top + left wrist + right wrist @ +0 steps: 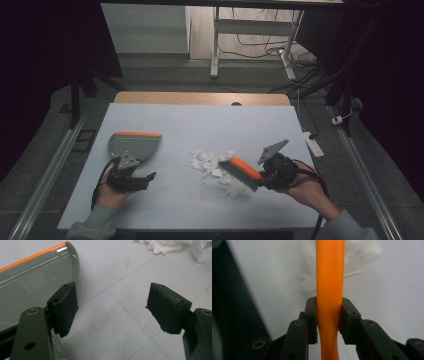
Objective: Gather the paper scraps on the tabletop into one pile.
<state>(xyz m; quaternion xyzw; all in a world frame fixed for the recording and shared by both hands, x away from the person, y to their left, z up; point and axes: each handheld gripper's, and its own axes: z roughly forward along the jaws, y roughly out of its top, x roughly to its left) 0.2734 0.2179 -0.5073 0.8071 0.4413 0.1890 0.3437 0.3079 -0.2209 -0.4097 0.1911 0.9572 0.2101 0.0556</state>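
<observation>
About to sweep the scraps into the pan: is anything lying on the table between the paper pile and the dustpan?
Nothing visible: only bare white table lies between the pile of torn white paper scraps and the grey dustpan with the orange lip.

Open worktop all round, one paper heap in the middle

The pale grey worktop point(200, 125) lies bare across its far half and along the near edge, so a hand can pass there freely. Between the two hands sits a heap of torn white paper scraps point(210, 162), with the orange-backed hand brush point(242, 172) just beside it on the right. The grey plastic dustpan with an orange lip point(134, 145) blocks the left side; a clear strip runs between dustpan and scraps.
</observation>
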